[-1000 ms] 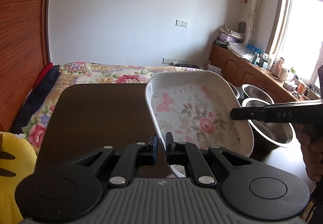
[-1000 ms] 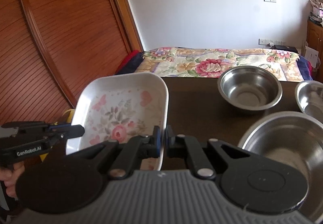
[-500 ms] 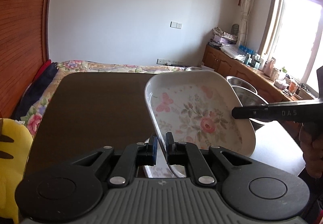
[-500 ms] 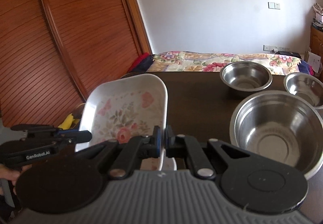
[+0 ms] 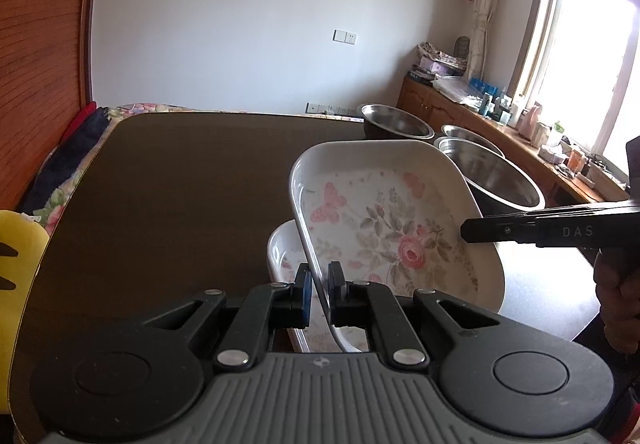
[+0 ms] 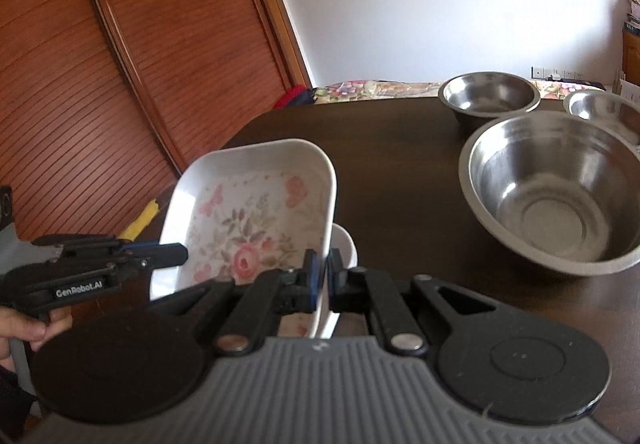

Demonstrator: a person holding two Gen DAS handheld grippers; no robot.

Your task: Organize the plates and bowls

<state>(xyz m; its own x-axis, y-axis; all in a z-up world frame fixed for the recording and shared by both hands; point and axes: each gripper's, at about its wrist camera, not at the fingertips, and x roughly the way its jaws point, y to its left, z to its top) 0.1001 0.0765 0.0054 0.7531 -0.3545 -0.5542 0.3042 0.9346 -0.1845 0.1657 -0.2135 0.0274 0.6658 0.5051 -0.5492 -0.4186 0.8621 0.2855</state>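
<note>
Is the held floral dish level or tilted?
Tilted: the dish slopes, far rim raised, both grippers clamping opposite rims.

White plate [image 5: 384,228] pink-rose floral; bowls [image 6: 556,195] silver; table [image 5: 180,195] dark brown.

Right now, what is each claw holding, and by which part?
Both hold the floral plate: the left claw pinches its left rim, the right claw its right rim, above a second plate.

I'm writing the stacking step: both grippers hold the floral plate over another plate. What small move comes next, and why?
Probably lower it a little further. The floral plate, clamped by the left gripper and right gripper, sits tilted above the second plate on the table.
</note>
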